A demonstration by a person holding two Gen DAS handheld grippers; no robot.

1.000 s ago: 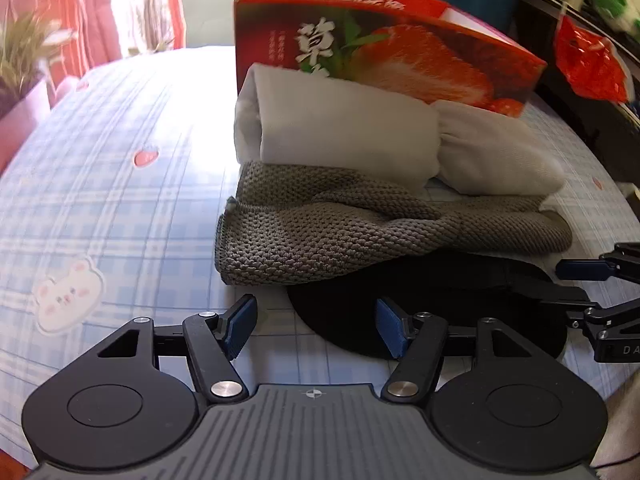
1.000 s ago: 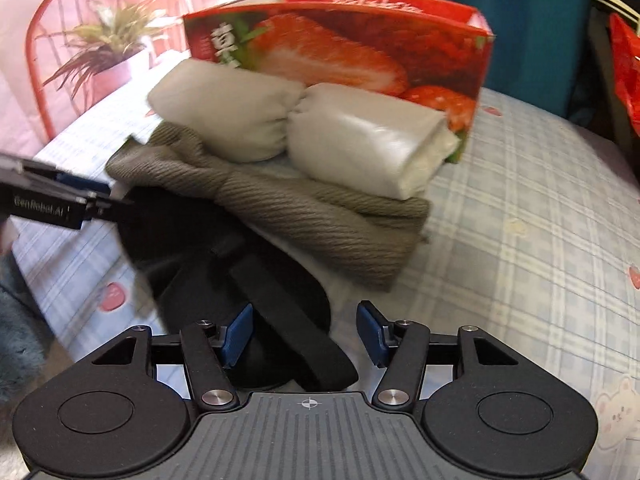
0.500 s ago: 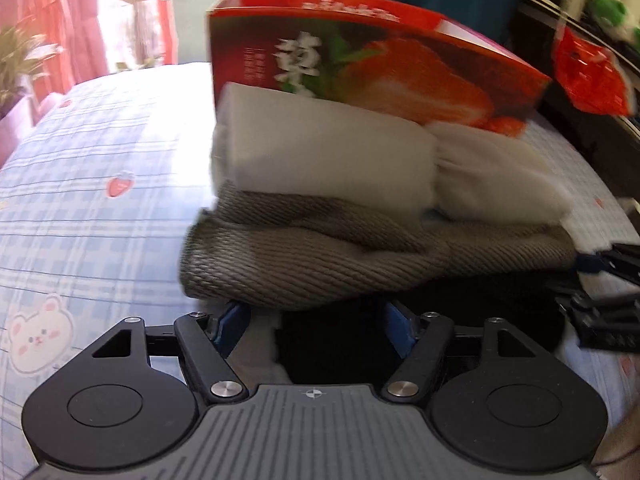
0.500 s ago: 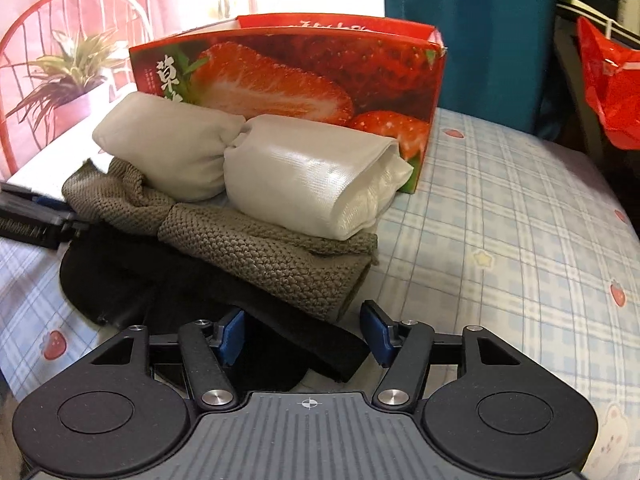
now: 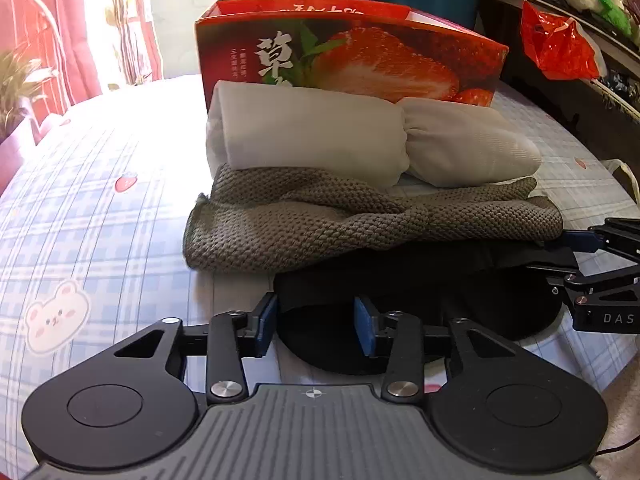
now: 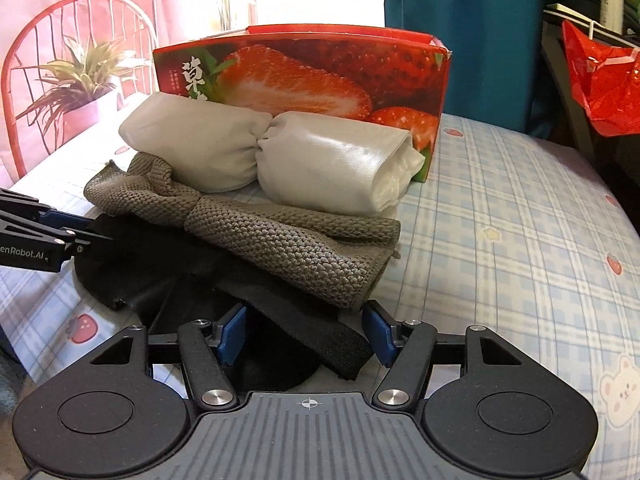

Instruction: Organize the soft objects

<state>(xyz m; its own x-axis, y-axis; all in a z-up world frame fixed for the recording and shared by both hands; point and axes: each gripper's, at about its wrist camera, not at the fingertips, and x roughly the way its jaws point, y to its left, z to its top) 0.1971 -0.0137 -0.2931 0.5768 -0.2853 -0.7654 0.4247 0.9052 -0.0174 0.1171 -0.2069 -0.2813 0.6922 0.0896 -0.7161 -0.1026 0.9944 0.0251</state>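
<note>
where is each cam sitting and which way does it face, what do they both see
Left wrist: sits on the left gripper, low over the table, facing the strawberry box across the black item; own open fingers show, right gripper at right edge.
Right wrist: sits on the right gripper, facing the same box from further right; own open fingers show, left gripper at left edge.
Shared: box, white roll, grey knit, black item.

Home bedroom, bear-print bedsheet (image 5: 100, 216), curtains (image 6: 460, 40), houseplant (image 6: 80, 76)
</note>
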